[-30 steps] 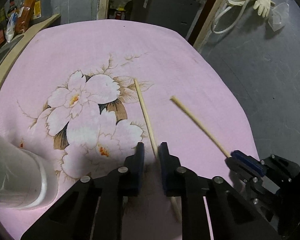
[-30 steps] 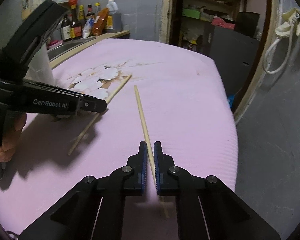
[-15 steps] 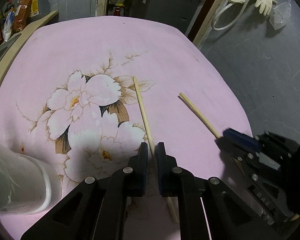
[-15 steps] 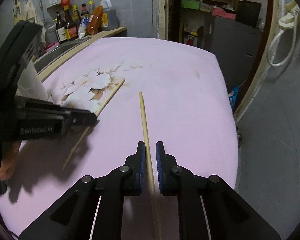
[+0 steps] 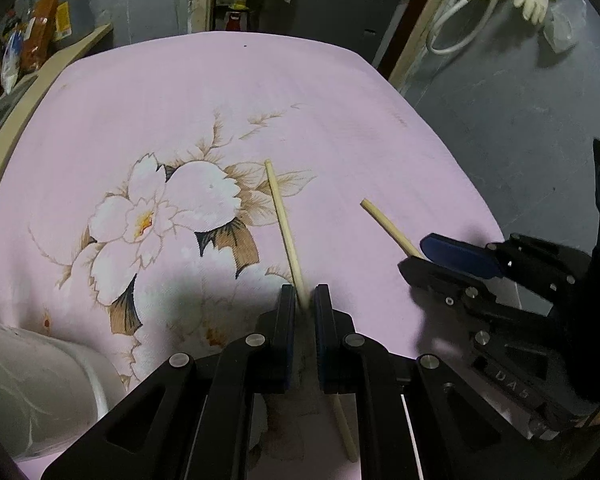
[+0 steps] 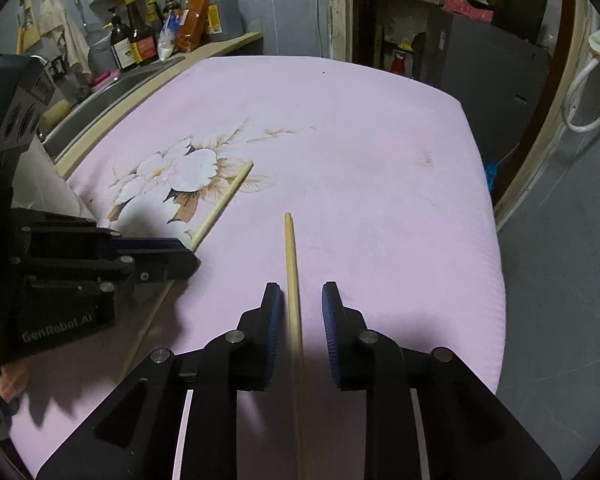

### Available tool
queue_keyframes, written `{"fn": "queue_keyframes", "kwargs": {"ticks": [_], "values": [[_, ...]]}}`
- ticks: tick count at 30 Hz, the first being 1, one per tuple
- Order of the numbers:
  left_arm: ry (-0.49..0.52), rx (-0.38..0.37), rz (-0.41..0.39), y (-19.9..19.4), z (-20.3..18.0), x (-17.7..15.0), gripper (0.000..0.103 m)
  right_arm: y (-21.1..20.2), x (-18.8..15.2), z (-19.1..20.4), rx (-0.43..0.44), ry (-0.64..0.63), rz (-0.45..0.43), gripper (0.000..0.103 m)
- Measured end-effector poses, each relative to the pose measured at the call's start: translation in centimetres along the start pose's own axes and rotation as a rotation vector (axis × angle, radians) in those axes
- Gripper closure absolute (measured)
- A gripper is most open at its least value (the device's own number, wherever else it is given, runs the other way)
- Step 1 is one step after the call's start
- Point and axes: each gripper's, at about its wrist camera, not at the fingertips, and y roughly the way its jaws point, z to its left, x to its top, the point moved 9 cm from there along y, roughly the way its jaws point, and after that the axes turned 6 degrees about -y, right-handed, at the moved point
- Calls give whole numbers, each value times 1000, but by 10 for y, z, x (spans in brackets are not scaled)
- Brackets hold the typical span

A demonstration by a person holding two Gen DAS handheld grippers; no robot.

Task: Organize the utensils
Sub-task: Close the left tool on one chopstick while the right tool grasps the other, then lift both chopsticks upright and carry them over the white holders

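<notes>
Left wrist view: left gripper (image 5: 302, 300) has its jaws drawn narrow onto a chopstick (image 5: 286, 236), gripped partway along; the tip lies over the flower print of the pink cloth (image 5: 300, 92), the butt end shows below the fingers.

Right wrist view: right gripper (image 6: 298, 304) has jaws standing wide apart, second chopstick (image 6: 291, 264) running between the pads, nearer the left pad, not clamped. Cannot tell whether this stick rests on the cloth or is dropping.

Step in hand (judgement): bringing the two sticks together, probably for the white container (image 5: 32, 392) at the left gripper's near left. To do it well:
- keep the left grip firm, stick level;
- centre the right jaws on the loose stick before closing, or it may roll;
- lift both clear of the cloth before swinging toward the container.

Count: chopsticks 2; grippers 2; white container 1; no other utensils visible on the cloth.
</notes>
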Motion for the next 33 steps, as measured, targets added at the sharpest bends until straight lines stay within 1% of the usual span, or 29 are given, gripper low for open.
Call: {"fn": "queue_keyframes", "kwargs": {"ticks": [1, 3, 5, 9, 11, 13, 15, 18, 21, 23, 25, 28, 29, 31, 33], "values": [[4, 1, -2, 0, 1, 0, 96, 0, 0, -1, -1, 2, -2, 85], [12, -1, -3, -1, 0, -2, 98, -3, -2, -3, 1, 3, -9, 93], [12, -8, -1, 0, 1, -4, 100, -5, -3, -4, 3, 19, -15, 98], [5, -28, -21, -4, 2, -5, 101, -13, -7, -6, 29, 79, -46, 100], [10, -37, -49, -10, 1, -7, 101, -19, -7, -6, 44, 103, -77, 100], [16, -46, -87, -19, -1, -8, 101, -33, -8, -6, 49, 128, -137, 100], [36, -51, -146, -32, -4, -8, 101, -45, -8, -4, 53, 148, -194, 100], [54, -46, -190, -45, -2, -12, 101, -56, -8, 1, 19, 128, -234, 100], [47, -31, -183, -44, 0, -13, 101, -48, -9, 11, 46, 93, -196, 100], [22, -12, -163, -39, 6, -16, 101, -40, -10, 20, 50, 74, -166, 98], [0, -7, -144, -37, 12, -22, 101, -32, -13, 29, 85, 53, -125, 97], [-17, 5, -139, -41, 22, -31, 101, -23, -15, 41, 121, 29, -98, 87], [-20, 8, -143, -44, 24, -34, 101, -21, -15, 45, 138, 23, -92, 82], [-23, 10, -148, -47, 25, -39, 101, -17, -15, 52, 170, 16, -75, 82], [-24, 9, -152, -51, 26, -43, 101, -12, -15, 57, 176, -2, -62, 82]]}}
